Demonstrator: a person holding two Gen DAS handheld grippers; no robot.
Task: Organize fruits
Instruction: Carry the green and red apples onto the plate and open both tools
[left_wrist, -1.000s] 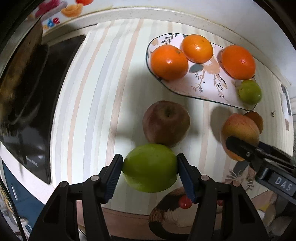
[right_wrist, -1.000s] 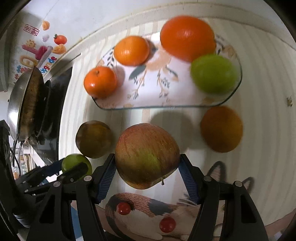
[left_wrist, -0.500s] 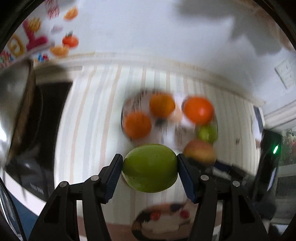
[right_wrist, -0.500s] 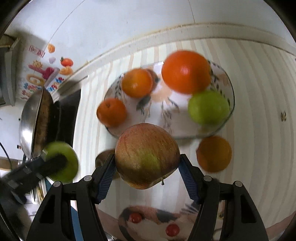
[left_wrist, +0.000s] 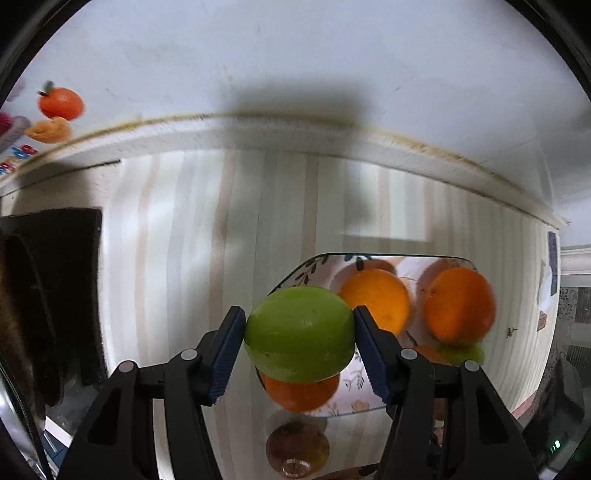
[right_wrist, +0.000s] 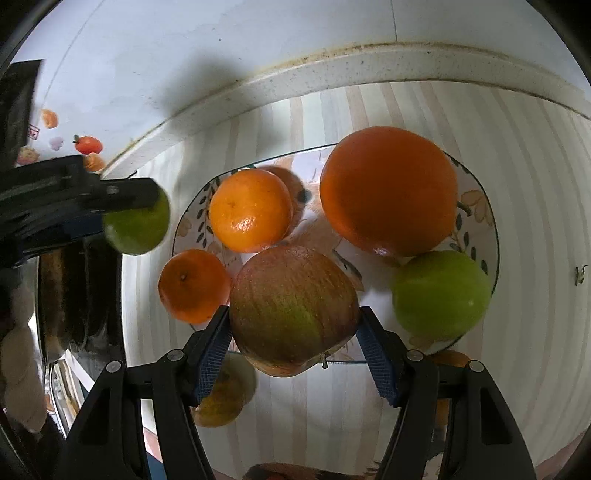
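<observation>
The striped counter (right_wrist: 524, 155) runs back to a pale wall (left_wrist: 295, 55) with fruit stickers (left_wrist: 61, 103) at its left. At the counter's left edge lies a dark stove (left_wrist: 48, 295) with a pan (right_wrist: 62, 295) on it.

The floral plate (right_wrist: 476, 206) sits on the counter and holds a large orange (right_wrist: 388, 190), a green apple (right_wrist: 441, 291), a mid orange (right_wrist: 251, 210) and a small orange (right_wrist: 194, 284) at its left rim. In the left wrist view the plate (left_wrist: 354, 384) lies just beyond the fingers, with the same oranges in it.

The right gripper (right_wrist: 295, 343) is clamped on a red-green apple (right_wrist: 293, 310), its blue pads pressing both sides, and holds it above the plate's near edge. The left gripper (left_wrist: 299, 341) grips a second green fruit (left_wrist: 299, 334), pads tight on either side, raised over the plate's left part; from the right wrist view that fruit (right_wrist: 136, 230) hangs just left of the plate, the left gripper (right_wrist: 74, 199) coming in from the left side.

A brownish apple (left_wrist: 297, 446) rests on the counter in front of the plate. In the right wrist view it (right_wrist: 221, 398) shows behind the left finger. Another orange fruit (right_wrist: 448, 360) peeks out beside the right finger, mostly hidden.
</observation>
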